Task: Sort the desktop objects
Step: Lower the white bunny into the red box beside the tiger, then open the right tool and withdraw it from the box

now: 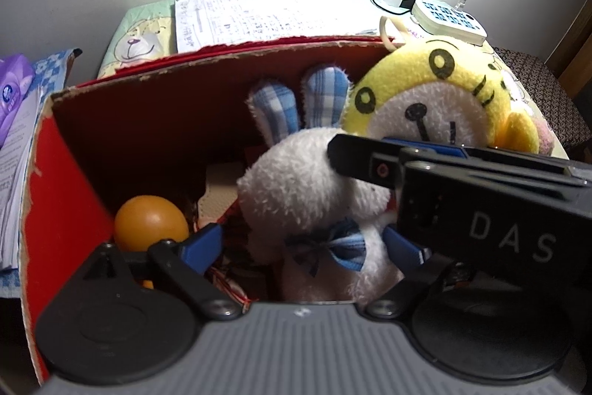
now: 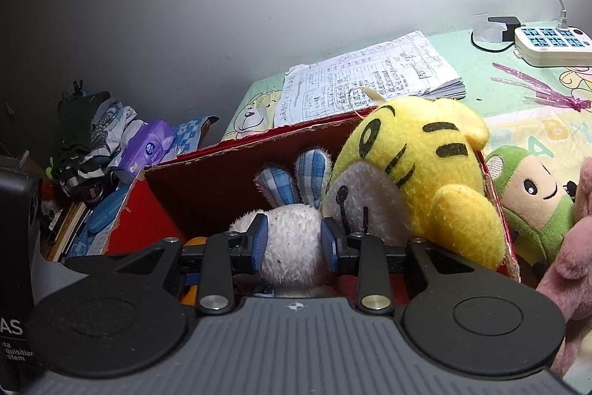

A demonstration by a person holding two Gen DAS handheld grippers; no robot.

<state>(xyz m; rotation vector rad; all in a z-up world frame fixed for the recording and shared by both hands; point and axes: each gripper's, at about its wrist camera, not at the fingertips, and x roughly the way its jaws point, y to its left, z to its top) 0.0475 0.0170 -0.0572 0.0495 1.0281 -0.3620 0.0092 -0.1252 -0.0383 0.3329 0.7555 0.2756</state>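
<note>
A white plush rabbit [image 1: 307, 180] with blue checked ears and a blue bow stands inside a red cardboard box [image 1: 222, 62]. My right gripper [image 2: 294, 242] is shut on the rabbit's head [image 2: 292, 258], its blue pads pressing both sides. My left gripper [image 1: 305, 248] is open, its blue pads on either side of the rabbit's body at bow height, with a gap on the left side. A yellow tiger plush [image 1: 436, 87] leans over the box's right wall next to the rabbit. An orange ball [image 1: 150, 221] lies in the box's left corner.
A stack of written papers [image 2: 370, 76] lies behind the box, and a white power strip [image 2: 551, 43] with a cable sits at the back right. A green plush [image 2: 532, 202] and a pink plush [image 2: 577, 265] lie right of the box. A purple tissue pack [image 2: 148, 145] sits to the left.
</note>
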